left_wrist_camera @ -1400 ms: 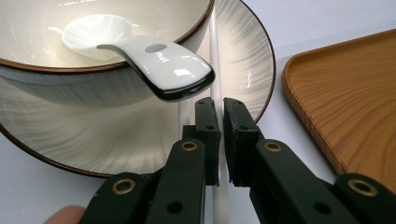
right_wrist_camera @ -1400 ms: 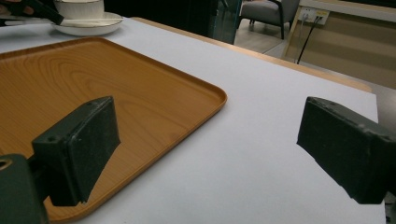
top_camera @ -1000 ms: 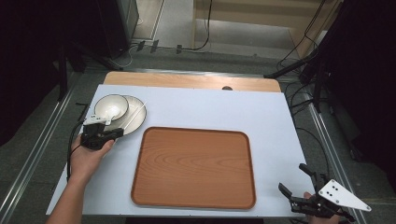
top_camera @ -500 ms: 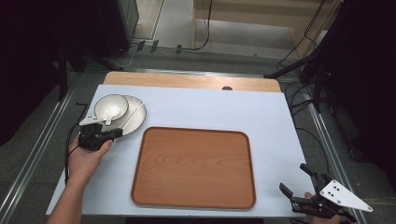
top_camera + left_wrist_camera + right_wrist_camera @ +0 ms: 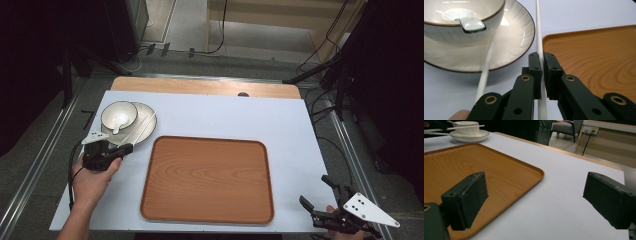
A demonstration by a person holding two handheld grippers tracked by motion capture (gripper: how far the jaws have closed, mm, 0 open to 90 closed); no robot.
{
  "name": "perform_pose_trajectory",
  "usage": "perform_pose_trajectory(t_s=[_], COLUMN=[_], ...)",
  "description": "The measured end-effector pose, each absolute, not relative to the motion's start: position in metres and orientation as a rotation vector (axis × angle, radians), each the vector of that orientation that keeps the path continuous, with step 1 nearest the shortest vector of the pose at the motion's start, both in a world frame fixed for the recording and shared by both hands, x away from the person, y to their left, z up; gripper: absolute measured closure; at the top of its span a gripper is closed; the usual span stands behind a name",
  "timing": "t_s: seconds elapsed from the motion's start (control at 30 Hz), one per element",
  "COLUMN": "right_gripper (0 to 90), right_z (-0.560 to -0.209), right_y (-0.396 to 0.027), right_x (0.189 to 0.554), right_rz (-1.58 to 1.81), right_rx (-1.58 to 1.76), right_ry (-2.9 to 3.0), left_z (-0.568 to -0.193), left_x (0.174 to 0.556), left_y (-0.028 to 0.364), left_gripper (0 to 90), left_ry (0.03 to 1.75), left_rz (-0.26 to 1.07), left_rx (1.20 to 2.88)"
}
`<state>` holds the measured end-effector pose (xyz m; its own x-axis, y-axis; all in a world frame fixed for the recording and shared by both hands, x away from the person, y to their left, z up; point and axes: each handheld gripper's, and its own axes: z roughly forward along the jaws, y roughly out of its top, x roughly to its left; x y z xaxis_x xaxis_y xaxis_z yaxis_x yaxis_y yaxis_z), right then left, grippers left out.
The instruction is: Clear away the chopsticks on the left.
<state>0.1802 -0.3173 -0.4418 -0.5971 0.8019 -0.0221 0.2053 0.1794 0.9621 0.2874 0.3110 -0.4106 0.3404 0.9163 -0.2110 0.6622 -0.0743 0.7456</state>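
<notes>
A white bowl [image 5: 119, 115] with a white spoon [image 5: 472, 24] in it stands on a striped plate [image 5: 145, 120] at the table's left. My left gripper [image 5: 126, 148] sits just in front of the plate, shut on a thin white chopstick [image 5: 539, 37] that runs past the plate's edge. A second chopstick [image 5: 487, 65] leans on the plate beside it. A wooden tray [image 5: 207, 177] lies empty in the middle. My right gripper [image 5: 314, 190] stands open at the near right corner, nothing between its fingers [image 5: 467, 195].
The white table top [image 5: 280, 120] has a wooden strip along its far edge. Dark stands and cables [image 5: 320, 75] crowd the floor to the right and behind. The bowl [image 5: 466, 126] and plate [image 5: 469, 134] lie far off across the tray [image 5: 474, 167] in the right gripper view.
My left gripper has drawn back a little toward the near edge, still shut on the chopstick. The right gripper has stayed put.
</notes>
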Motion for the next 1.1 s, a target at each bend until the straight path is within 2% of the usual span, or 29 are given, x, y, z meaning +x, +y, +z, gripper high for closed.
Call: perform_pose_trajectory(t_s=[0.37,1.1], right_gripper=[5.8,5.8], right_z=[-0.442,-0.442], right_y=[-0.317,-0.318], right_x=[0.180,0.180], right_rz=[1.442,1.438], right_rx=[0.942,0.939], right_ry=[1.916,1.915], left_z=[-0.415,-0.451], left_x=[0.263,0.228], left_y=[0.291,0.251], left_gripper=[85.2,85.0], left_ry=[1.405,1.539], left_rz=[0.395,0.258], left_rx=[1.802,1.734])
